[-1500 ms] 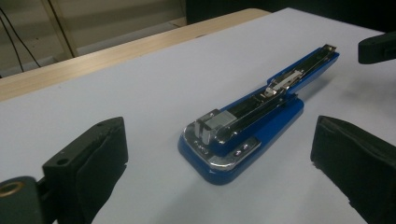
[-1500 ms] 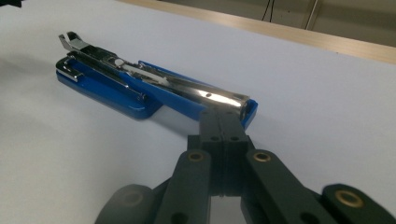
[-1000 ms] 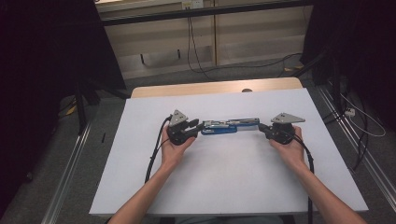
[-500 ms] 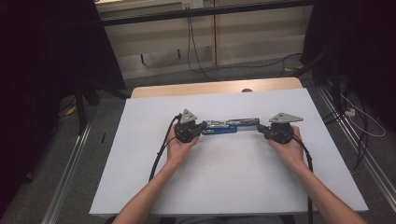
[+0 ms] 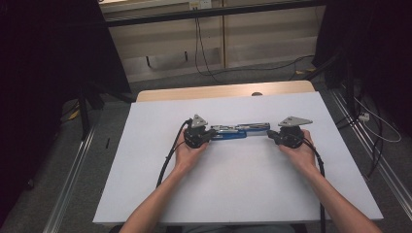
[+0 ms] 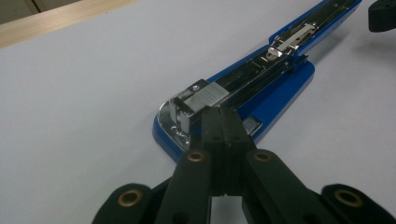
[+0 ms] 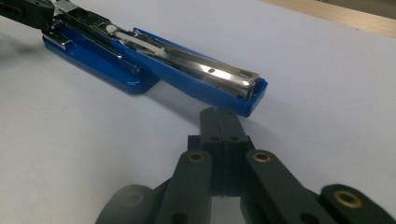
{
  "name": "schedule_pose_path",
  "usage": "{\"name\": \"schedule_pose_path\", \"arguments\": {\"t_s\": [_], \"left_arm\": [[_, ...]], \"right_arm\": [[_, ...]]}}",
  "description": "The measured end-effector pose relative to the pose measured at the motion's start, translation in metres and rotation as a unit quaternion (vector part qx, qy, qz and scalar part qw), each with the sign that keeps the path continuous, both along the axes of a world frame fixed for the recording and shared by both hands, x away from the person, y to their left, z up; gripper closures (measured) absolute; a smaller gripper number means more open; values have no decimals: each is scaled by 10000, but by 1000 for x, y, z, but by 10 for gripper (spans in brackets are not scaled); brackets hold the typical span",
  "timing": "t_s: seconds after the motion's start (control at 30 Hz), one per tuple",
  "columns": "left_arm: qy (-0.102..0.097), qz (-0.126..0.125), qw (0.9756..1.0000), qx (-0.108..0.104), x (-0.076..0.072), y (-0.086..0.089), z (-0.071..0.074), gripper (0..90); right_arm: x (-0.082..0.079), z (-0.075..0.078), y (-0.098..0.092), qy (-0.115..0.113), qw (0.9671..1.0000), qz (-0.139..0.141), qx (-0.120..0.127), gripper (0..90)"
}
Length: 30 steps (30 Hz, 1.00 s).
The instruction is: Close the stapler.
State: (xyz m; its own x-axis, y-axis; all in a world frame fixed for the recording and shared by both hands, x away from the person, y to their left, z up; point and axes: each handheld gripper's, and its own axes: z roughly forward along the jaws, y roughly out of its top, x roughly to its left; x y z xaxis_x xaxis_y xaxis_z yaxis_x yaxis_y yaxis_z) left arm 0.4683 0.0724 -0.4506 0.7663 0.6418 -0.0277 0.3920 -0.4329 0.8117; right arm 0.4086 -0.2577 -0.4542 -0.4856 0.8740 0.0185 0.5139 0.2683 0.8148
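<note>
A blue stapler (image 5: 238, 132) lies opened out flat across the middle of the white table (image 5: 233, 189), its metal magazine facing up. My left gripper (image 5: 210, 133) is shut with nothing between its jaws. In the left gripper view its tips (image 6: 223, 116) rest over the stapler's blue base (image 6: 280, 88), beside the steel head. My right gripper (image 5: 271, 136) is also shut and empty. Its tips (image 7: 220, 116) meet the end of the stapler's blue arm (image 7: 205, 86). The left gripper (image 7: 28, 11) sits at the stapler's other end.
A wooden strip (image 5: 223, 91) runs along the table's far edge. A black cable (image 5: 167, 158) trails from the left gripper across the white top, and another (image 5: 320, 194) runs back from the right one. Metal rails (image 5: 73, 189) flank the table on the floor.
My left hand has shifted a little to the right, bringing its gripper up against the stapler's left end. The right hand and the stapler have stayed put.
</note>
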Motion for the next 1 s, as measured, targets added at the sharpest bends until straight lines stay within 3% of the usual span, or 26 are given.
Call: {"name": "schedule_pose_path", "arguments": {"t_s": [0.23,0.37,1.0], "left_arm": [[60,-35,10000,17,-1,-1,0,900],[-43,-62,9999,107,-1,-2,1,900],[14,-99,9999,-9,0,-1,-1,900]], "right_arm": [[4,-1,1,155,9998,31,-118,900],[8,0,3,204,9996,53,-159,900],[16,-4,12,444,9982,74,-393,900]]}}
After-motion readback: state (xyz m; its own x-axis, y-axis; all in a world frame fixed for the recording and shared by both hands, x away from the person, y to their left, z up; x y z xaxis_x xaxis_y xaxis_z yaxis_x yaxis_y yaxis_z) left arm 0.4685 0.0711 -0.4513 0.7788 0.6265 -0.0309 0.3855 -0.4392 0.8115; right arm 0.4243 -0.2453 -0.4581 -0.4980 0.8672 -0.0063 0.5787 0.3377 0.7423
